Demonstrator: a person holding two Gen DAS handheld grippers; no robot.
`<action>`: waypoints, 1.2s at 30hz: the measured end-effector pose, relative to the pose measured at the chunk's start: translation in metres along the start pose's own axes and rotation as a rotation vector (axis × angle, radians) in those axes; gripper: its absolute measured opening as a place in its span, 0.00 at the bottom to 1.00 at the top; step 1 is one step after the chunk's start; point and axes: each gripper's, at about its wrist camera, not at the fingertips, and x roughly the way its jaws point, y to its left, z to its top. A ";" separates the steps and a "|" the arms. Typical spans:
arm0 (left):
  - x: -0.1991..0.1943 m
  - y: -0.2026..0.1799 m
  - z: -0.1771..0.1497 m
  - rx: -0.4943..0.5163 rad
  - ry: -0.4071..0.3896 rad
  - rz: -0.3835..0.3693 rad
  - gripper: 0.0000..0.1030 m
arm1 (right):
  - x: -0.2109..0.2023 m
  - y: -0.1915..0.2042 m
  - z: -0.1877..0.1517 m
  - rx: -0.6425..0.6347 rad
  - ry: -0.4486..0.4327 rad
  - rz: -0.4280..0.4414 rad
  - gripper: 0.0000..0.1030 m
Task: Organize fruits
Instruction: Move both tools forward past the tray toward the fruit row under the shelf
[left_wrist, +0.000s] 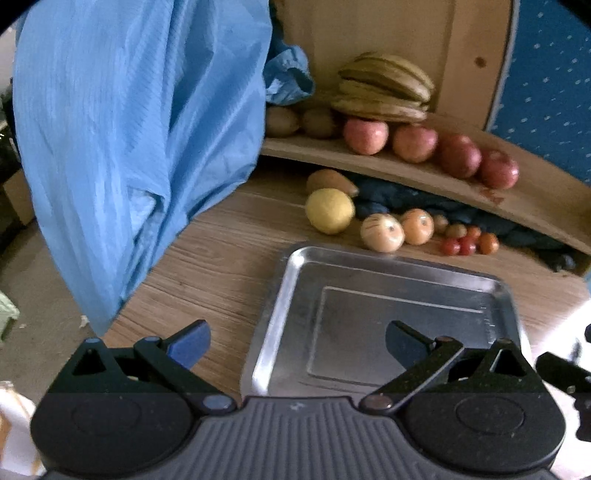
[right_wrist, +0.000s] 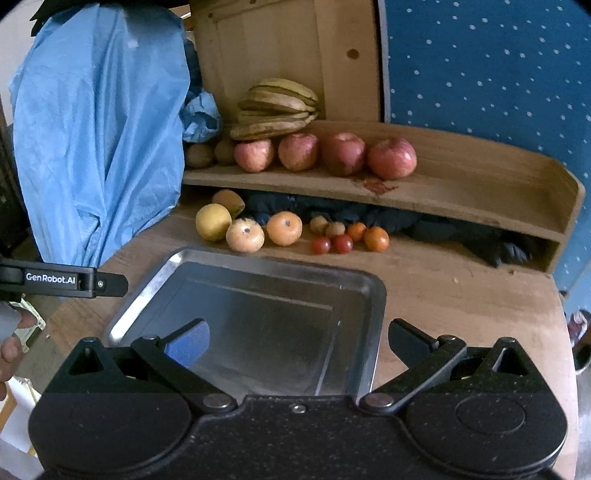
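On the bench before me sits the empty metal tray (right_wrist: 258, 266), placed close, I judge, to receive fruit. Both grippers, left (left_wrist: 297, 341) and right (right_wrist: 299, 341), hover with fingers apart, holding nothing. Oranges (right_wrist: 284, 228) and tomatoes (right_wrist: 320, 244) wait beyond it — apples (right_wrist: 391, 158) and bananas (right_wrist: 275, 107) on the shelf (right_wrist: 480, 192) (already sorted, perhaps).

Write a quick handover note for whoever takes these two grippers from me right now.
Left hand-held gripper: open, holding nothing, over the tray's left edge.
Right hand-held gripper: open, holding nothing, over the tray's near side.
Metal tray: on the table, nothing in it.
Bananas, apples and kiwis sit on the wooden shelf.
Loose fruit and small tomatoes lie on the table in front of it.
Nothing moved yet; all sorting remains.
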 end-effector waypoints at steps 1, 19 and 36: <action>0.001 0.000 0.003 -0.001 0.002 0.005 1.00 | 0.003 -0.001 0.004 -0.001 0.004 0.005 1.00; 0.065 0.015 0.074 0.128 0.023 -0.027 1.00 | 0.070 0.039 0.038 -0.009 0.064 -0.021 1.00; 0.163 0.010 0.127 0.264 0.106 -0.210 1.00 | 0.164 0.065 0.074 0.088 0.107 -0.134 0.99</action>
